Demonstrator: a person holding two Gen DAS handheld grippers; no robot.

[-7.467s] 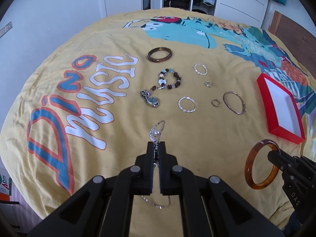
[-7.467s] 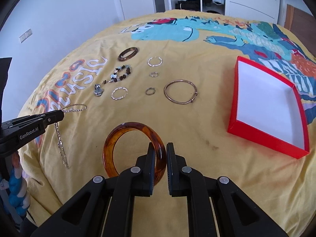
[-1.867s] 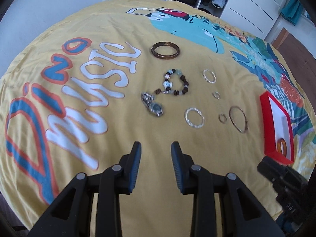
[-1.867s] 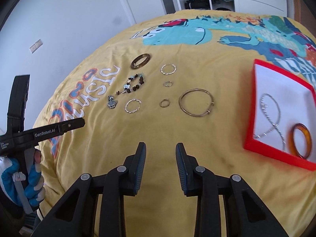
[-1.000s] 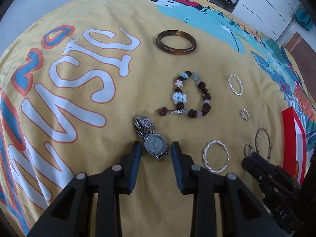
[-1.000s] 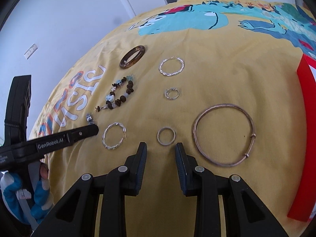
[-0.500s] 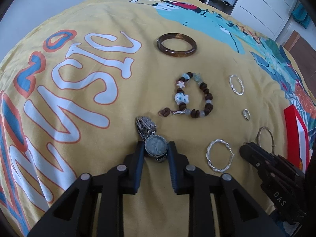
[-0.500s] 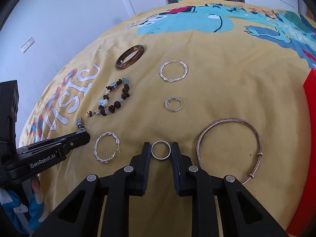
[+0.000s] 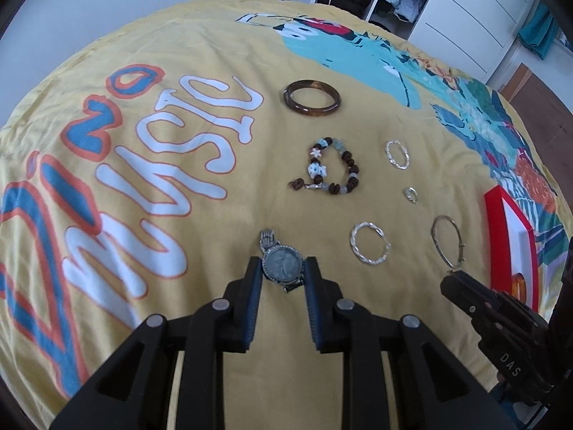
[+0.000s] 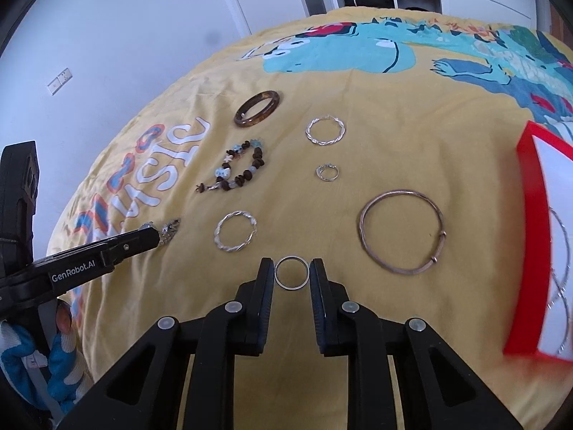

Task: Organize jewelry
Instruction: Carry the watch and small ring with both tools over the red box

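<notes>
Left gripper (image 9: pixel 282 275) pinches the watch (image 9: pixel 282 266) by its round case; right gripper (image 10: pixel 292 273) brackets a small ring (image 10: pixel 291 272) on the yellow bedspread (image 10: pixel 394 107), contact uncertain. Nearby: twisted hoop (image 10: pixel 235 236), thin bangle (image 10: pixel 403 231), bead bracelet (image 10: pixel 238 172), brown bangle (image 10: pixel 256 108), red box (image 10: pixel 530 236). Legible: "GenRobot.AI", "DAS", "Dino music".
</notes>
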